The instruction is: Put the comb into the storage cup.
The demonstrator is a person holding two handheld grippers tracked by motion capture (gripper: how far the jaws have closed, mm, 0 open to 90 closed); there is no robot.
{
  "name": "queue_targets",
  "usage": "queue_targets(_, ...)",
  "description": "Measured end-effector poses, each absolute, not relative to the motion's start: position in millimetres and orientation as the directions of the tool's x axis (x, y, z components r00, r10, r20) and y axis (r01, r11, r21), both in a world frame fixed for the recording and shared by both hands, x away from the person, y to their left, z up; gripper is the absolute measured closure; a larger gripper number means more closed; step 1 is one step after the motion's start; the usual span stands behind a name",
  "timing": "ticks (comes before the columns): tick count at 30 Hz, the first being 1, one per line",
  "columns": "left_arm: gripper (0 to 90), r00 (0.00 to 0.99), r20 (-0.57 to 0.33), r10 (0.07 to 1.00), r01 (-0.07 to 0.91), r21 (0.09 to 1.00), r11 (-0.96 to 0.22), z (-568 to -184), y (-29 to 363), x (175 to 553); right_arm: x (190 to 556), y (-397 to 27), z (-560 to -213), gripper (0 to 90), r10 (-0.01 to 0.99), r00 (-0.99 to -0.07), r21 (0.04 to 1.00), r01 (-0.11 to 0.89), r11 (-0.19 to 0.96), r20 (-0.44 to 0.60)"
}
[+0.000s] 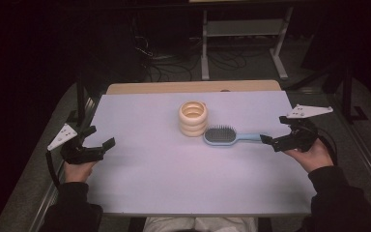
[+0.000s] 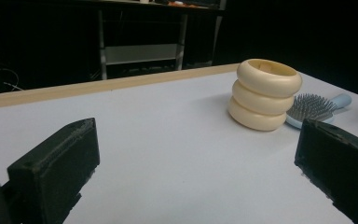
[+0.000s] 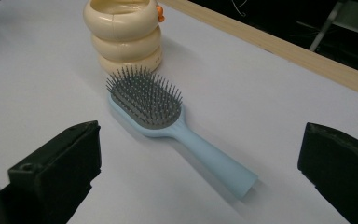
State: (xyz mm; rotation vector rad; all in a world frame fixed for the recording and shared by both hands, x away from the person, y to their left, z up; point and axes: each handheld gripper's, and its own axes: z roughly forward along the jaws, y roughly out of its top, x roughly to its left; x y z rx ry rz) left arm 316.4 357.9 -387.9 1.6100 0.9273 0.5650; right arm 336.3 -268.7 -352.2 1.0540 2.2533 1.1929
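A cream holder (image 1: 193, 118) shaped like three stacked rings stands upright in the middle of the table. Just right of it lies a light blue hairbrush (image 1: 227, 137), bristles up, its handle pointing right. My right gripper (image 1: 274, 130) is open just beyond the handle's end, touching nothing. The right gripper view shows the hairbrush (image 3: 154, 102) ahead, its handle end lying between the wide-apart jaws of the gripper (image 3: 200, 135), with the holder (image 3: 123, 35) behind. My left gripper (image 1: 99, 137) is open and empty at the table's left edge. The left gripper view (image 2: 196, 135) shows the holder (image 2: 265, 93) and hairbrush (image 2: 314, 108) far off.
The pale tabletop (image 1: 174, 174) has a wooden strip (image 1: 193, 87) along its far edge. Behind it on the dark floor stand a metal frame (image 1: 241, 43) and loose cables (image 1: 164, 60). Metal rails run beside both sides of the table.
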Motion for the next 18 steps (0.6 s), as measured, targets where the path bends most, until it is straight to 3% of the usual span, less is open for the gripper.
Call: queue_targets(18, 0.0, 0.576, -0.117, 0.809, 0.272, 0.961, -0.055, -388.5, 358.5, 317.7, 369.7, -254.2, -335.6, 0.0, 0.733, -0.680, 0.770, 0.467, 0.434, -0.001)
